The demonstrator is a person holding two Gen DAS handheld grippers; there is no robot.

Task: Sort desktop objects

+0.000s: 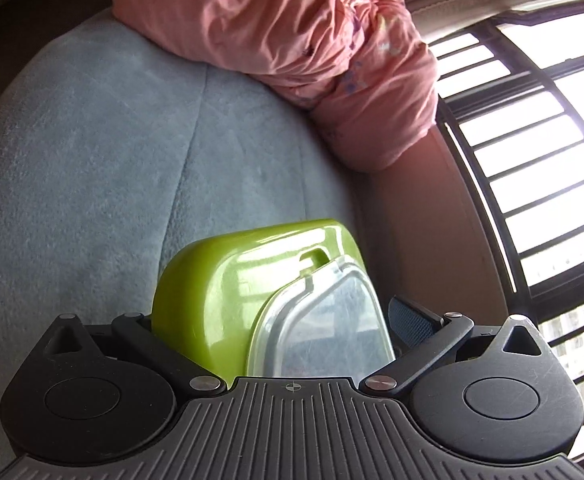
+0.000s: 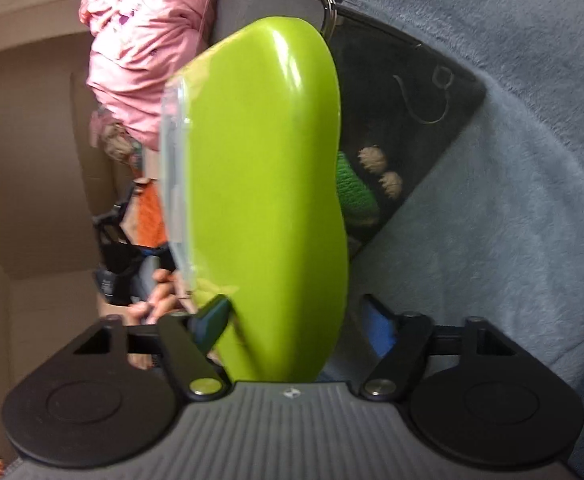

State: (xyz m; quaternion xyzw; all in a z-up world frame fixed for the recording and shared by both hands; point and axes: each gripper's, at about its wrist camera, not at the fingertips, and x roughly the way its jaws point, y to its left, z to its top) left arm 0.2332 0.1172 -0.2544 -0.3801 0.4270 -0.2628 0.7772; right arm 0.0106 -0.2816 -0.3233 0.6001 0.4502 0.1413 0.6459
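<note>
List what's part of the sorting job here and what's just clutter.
Job: green box, clear lid, left tongs, right tongs, dark container with knitted items.
Lying about: grey blanket, pink sleeve, window bars.

Green box (image 2: 268,200) w/ clear lid (image 1: 323,328) stood on edge, glossy, lid facing left, just above the grey plush surface (image 1: 92,160).

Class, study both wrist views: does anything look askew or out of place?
Yes. The green lidded box stands on edge rather than flat, its clear lid facing sideways, between the fingers of both the left gripper and the right gripper, above the grey cloth.
</note>
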